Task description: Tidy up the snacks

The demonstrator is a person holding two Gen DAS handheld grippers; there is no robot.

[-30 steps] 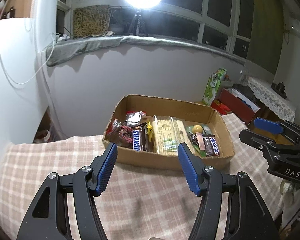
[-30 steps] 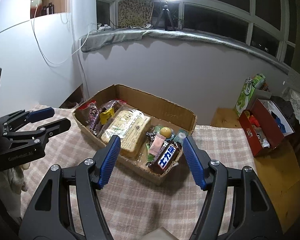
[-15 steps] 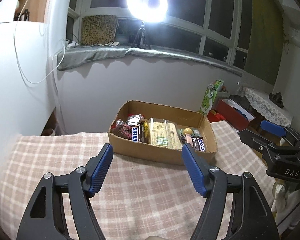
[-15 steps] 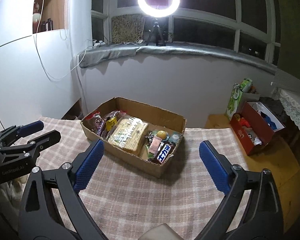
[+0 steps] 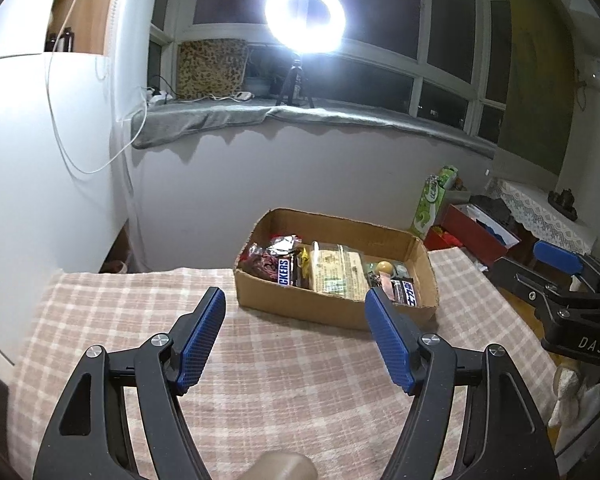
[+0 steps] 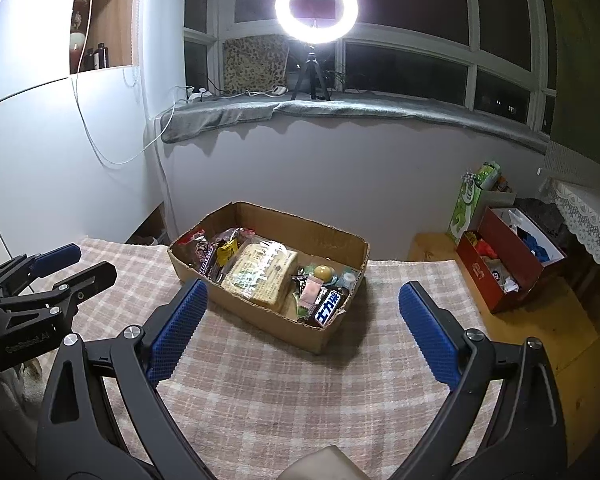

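Note:
A shallow cardboard box [image 5: 300,307] [image 6: 260,322] sits on the checked tablecloth and holds several snacks: a large yellow-green cracker pack [image 5: 334,270] [image 6: 262,274], Snickers bars [image 5: 285,273] [image 6: 327,307], dark wrapped sweets [image 5: 260,260] and a small yellow ball [image 6: 323,271]. My left gripper [image 5: 296,336] is open and empty, held back from the box's near wall. My right gripper [image 6: 302,326] is open wide and empty, also short of the box. Each gripper shows at the edge of the other's view.
The checked tablecloth [image 5: 284,384] covers the table in front of the box. A white wall and a window sill with a ring light [image 6: 316,4] stand behind. On the floor to the right are a red box [image 6: 508,264] and a green carton [image 6: 474,200].
Both grippers have pulled back and up from the box, which now looks smaller and farther. The right gripper's jaws have opened wider. The snacks in the box have not moved.

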